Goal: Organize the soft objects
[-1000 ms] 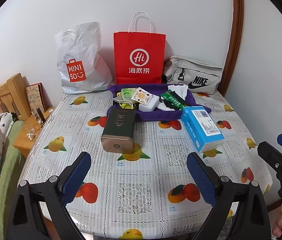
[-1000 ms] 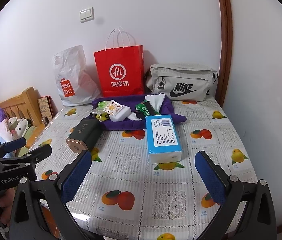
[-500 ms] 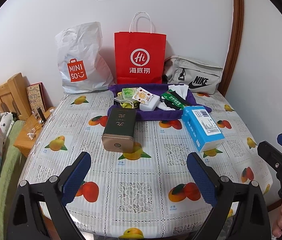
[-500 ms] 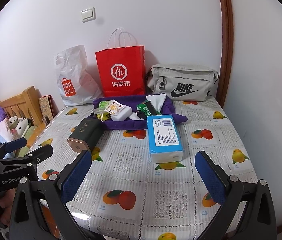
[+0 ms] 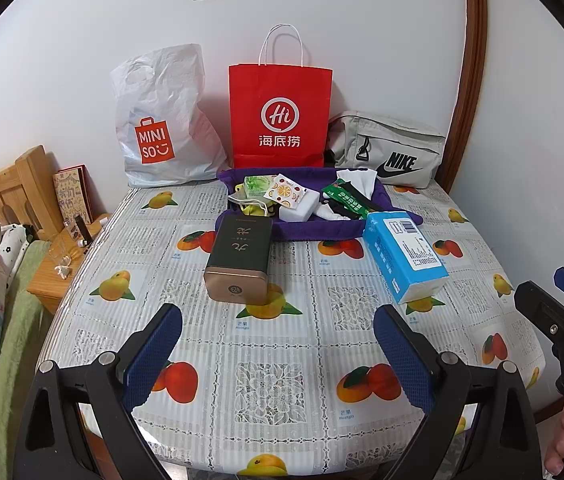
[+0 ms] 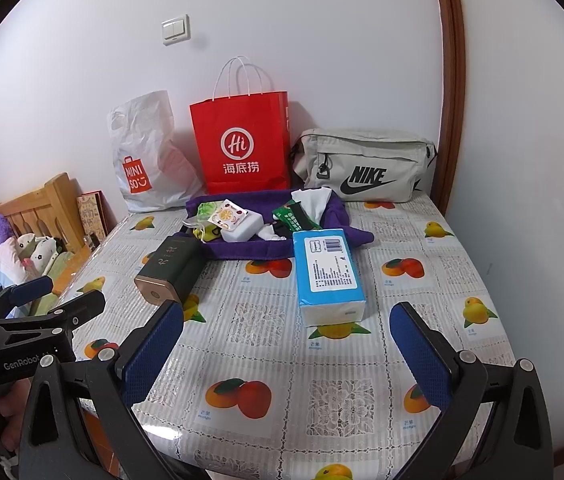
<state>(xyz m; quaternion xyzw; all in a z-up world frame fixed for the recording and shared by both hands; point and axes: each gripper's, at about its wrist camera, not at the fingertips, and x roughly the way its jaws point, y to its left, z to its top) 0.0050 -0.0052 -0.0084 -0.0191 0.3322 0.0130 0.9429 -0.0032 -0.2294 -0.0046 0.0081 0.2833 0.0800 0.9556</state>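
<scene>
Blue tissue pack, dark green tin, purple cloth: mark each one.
blue tissue pack [image 6: 328, 268], right wrist view, on its printed top label.
dark green tin [image 5: 242, 246], left wrist view, on its top face.
purple cloth [image 5: 314, 232], left wrist view, on its bare front edge.

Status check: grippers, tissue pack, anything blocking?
Left gripper open, empty. Right gripper open, empty. Blue tissue pack flat on tablecloth, untouched, nearest right gripper. Approach clear; dark tea tin sits off left.

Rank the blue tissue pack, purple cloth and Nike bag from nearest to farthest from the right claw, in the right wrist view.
1. Blue tissue pack: just ahead of the right claw, centre.
2. Purple cloth: behind the pack, mid-table.
3. Nike bag: against the back wall, right.
</scene>
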